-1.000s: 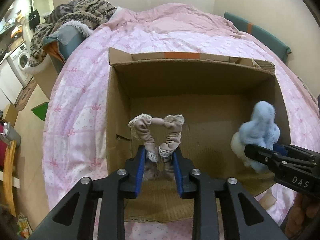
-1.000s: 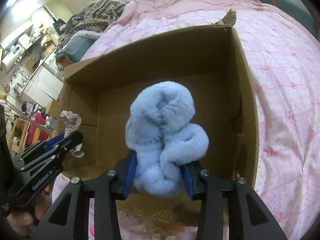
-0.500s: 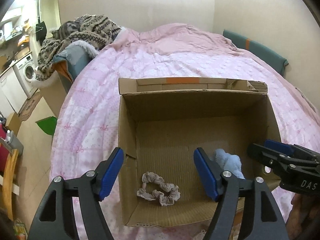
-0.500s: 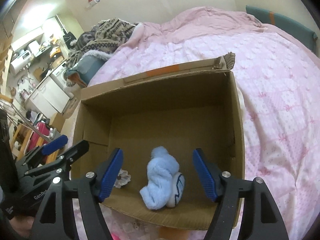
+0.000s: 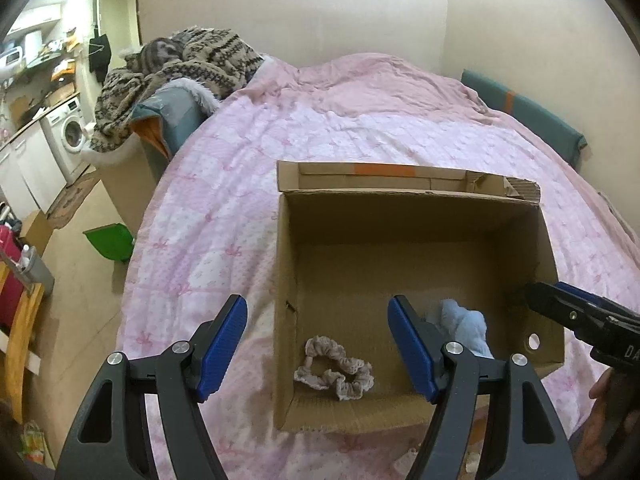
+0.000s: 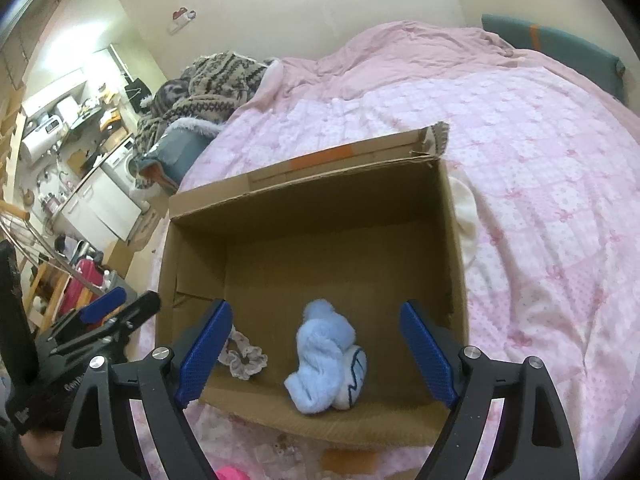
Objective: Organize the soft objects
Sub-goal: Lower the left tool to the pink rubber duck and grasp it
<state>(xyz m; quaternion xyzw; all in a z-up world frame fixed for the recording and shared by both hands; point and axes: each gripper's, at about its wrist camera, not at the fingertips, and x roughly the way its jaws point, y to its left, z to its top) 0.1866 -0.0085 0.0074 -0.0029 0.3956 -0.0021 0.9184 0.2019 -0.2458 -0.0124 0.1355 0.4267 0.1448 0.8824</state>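
Observation:
An open cardboard box [image 5: 408,208] [image 6: 308,208] sits on a pink bed. A beige lace scrunchie [image 5: 334,369] [image 6: 245,357] lies on the box floor at its near left. A pale blue fluffy sock bundle [image 6: 325,360] [image 5: 464,326] lies on the floor at the near middle-right. My left gripper [image 5: 318,348] is open and empty above the box's near left corner. My right gripper [image 6: 316,354] is open and empty above the near edge, over the blue bundle.
The pink quilt [image 5: 360,128] spreads around the box. A pile of patterned knitwear and a grey coat [image 5: 188,68] lies at the bed's far left. A white soft item [image 6: 466,216] rests just outside the box's right wall. A green dustpan [image 5: 110,240] lies on the floor.
Both grippers opened and let go: the scrunchie and the blue bundle dropped onto the box floor. Both grippers then pulled up and back from the box.

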